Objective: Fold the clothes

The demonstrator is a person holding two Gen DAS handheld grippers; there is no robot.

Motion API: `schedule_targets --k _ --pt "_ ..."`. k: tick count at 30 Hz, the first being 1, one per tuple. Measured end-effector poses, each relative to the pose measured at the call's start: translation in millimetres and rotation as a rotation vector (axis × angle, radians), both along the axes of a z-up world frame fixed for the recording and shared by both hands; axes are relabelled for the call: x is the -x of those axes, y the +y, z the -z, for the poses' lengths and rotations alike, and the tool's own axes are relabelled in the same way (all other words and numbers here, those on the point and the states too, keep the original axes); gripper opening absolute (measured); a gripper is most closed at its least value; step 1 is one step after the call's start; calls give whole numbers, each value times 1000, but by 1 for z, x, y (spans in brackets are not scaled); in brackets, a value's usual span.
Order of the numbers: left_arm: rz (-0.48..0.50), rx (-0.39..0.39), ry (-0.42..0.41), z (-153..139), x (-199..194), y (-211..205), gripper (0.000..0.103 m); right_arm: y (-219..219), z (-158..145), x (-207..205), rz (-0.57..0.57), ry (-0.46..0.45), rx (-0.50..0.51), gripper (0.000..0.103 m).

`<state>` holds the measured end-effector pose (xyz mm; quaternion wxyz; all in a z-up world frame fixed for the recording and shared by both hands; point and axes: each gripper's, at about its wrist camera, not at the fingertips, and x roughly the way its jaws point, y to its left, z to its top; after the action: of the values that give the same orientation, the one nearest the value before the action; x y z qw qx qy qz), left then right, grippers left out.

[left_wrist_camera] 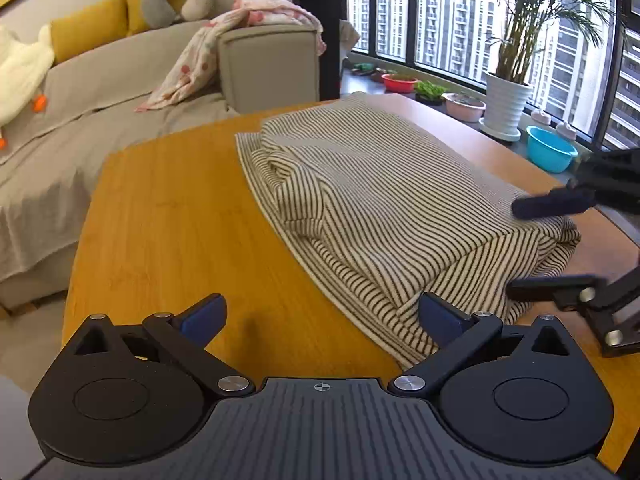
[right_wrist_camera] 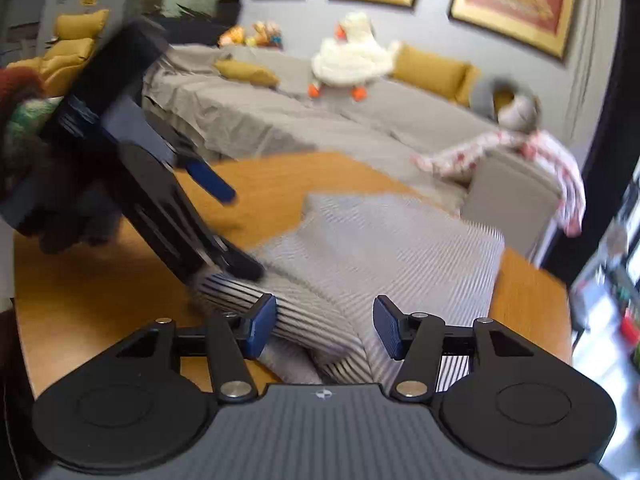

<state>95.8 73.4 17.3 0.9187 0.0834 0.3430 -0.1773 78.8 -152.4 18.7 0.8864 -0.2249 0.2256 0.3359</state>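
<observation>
Glossy wooden table (left_wrist_camera: pixel 168 216), rumpled striped knit garment (left_wrist_camera: pixel 380 200)

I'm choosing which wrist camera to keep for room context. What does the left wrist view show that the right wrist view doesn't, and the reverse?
Only the left wrist view: the windows, the potted palm and the blue basin.
Only the right wrist view: three framed pictures, plus small toys on the sofa back.
Both: the striped garment on the wooden table, the sofa, the goose plush, the spotted blanket.

striped garment (left_wrist_camera: pixel 384 208) folded — wooden table (left_wrist_camera: pixel 172 216)
</observation>
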Motion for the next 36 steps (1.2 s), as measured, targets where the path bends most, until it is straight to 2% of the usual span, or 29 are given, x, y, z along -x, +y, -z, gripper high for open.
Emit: schedule_targets --k 1,4,6,10,12,15,19,21,22,25,27,29,31,34,36 --pt "-3 -2 -2 -2 2 2 103 1 7 -4 -3 24 32 54" --pt "-39 -26 -20 -7 7 11 103 5 6 1 -39 -6 80 59" --pt "-51 -6 -17 -10 10 20 103 3 3 13 -95 -41 94 63" --pt "-24 45 -15 -18 15 27 103 23 20 27 -166 -146 247 63" --pt "6 55 -25 -22 20 25 103 29 28 28 -160 -193 278 62" --pt "70 64 -39 -27 26 18 103 33 17 10 -96 -95 187 48" --pt "201 31 -47 -24 35 3 103 3 -3 -32 27 203 -96 45" --pt "258 -21 -36 -16 37 -10 103 -8 -5 -49 61 303 -187 44" --pt "273 -58 -31 -10 36 -17 103 -12 -4 -51 66 324 -205 44" --pt "236 -186 -43 9 28 -36 103 -17 -1 -57 77 364 -243 44" --pt "156 -183 -67 10 16 -40 103 -19 1 -53 65 341 -219 44" --pt "81 -139 -68 6 4 -40 103 -16 -1 -47 43 275 -161 47" --pt "31 -62 -52 -3 -4 -35 103 -10 -1 -35 28 161 -80 71" --pt "-5 27 -27 -12 -9 -29 103 2 8 -15 -11 -45 91 83" --pt "-7 41 -20 -14 -9 -29 103 9 23 -7 -27 -140 203 84"
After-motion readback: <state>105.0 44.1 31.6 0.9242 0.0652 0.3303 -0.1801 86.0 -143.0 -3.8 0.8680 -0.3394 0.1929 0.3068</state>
